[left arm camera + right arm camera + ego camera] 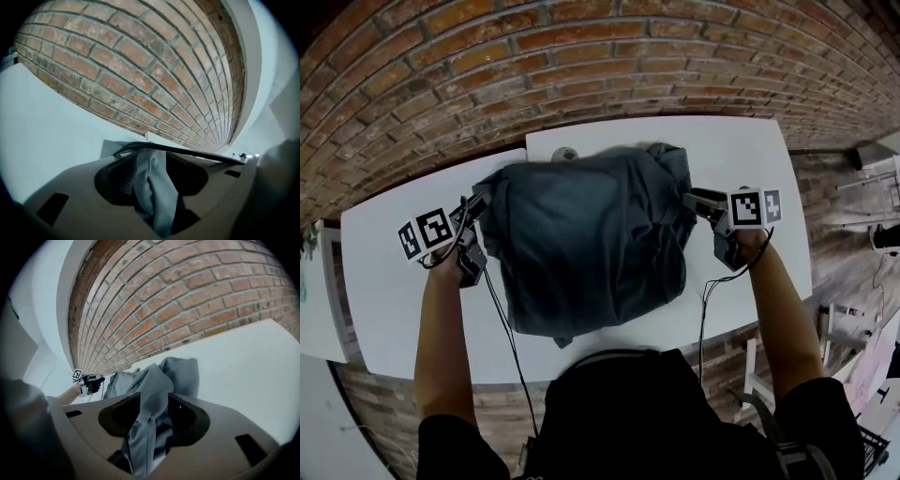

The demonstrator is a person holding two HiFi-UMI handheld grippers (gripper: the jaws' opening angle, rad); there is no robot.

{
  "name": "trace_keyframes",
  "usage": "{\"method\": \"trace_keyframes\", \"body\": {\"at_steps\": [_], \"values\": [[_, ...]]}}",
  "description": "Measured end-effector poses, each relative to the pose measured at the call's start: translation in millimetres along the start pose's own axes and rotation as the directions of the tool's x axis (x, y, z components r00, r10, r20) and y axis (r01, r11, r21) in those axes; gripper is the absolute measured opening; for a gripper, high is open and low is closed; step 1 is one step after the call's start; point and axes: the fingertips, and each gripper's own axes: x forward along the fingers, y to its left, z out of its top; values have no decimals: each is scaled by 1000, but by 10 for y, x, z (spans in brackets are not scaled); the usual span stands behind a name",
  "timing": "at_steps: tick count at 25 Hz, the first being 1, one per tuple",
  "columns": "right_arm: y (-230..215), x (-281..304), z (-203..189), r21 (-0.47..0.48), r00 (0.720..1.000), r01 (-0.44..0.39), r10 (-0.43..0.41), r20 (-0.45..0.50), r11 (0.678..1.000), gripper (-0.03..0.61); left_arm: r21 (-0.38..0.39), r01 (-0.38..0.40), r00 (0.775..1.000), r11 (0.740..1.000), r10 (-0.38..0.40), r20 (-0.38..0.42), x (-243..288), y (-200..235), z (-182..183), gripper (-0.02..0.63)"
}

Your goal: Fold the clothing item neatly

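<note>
Your left gripper (pixel 480 204) sits at the left edge of the dark grey garment (pixel 591 244), which lies bunched mid-frame on the white table (pixel 384 253); its jaws stand apart, with a fold of cloth hanging loose between them. Your right gripper (pixel 690 200) is at the garment's right edge; its jaws are likewise parted, with fabric between them but not pinched.

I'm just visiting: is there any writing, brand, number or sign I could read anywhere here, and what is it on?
No readable text anywhere in these views.
On the left marker cube and the right marker cube: black-and-white square patterns only, no letters or digits.
On the grey garment, the white table and the brick wall: no label, logo or print shows.
</note>
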Motion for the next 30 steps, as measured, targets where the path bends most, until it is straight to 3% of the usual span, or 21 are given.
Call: {"method": "trace_keyframes", "body": {"at_steps": [3,7,9,11,12,13,16,22,30], "values": [[-97,-68,-424,150,1000,-13,11,12,989,183,10,-28,999,1000,28,-35,-212,148,-327,173],[-182,92,-537,328,998,-32,14,58,944,183,-41,-36,995,998,32,-95,-147,223,-792,173],[-119,210,-578,364,998,-54,42,43,930,183,-43,-55,994,998,50,-100,-38,228,-848,173],[-64,271,-593,341,999,-50,46,20,939,165,-37,-95,991,995,91,-100,83,269,-812,173],[-62,280,-588,322,999,-37,36,10,946,94,-39,-114,988,993,109,-105,139,295,-788,160],[-69,285,-575,304,1000,-25,25,3,952,15,-45,-130,986,991,124,-116,190,326,-768,106],[-94,272,-471,251,1000,-11,11,0,968,14,-55,-159,976,986,148,-159,312,407,-742,5],[-289,139,-80,133,997,76,-80,22,988,14,-20,-168,969,986,161,-187,207,521,-647,3],[-705,51,256,82,975,215,-218,28,973,14,15,-257,952,966,256,-165,-85,847,-463,2]]}}
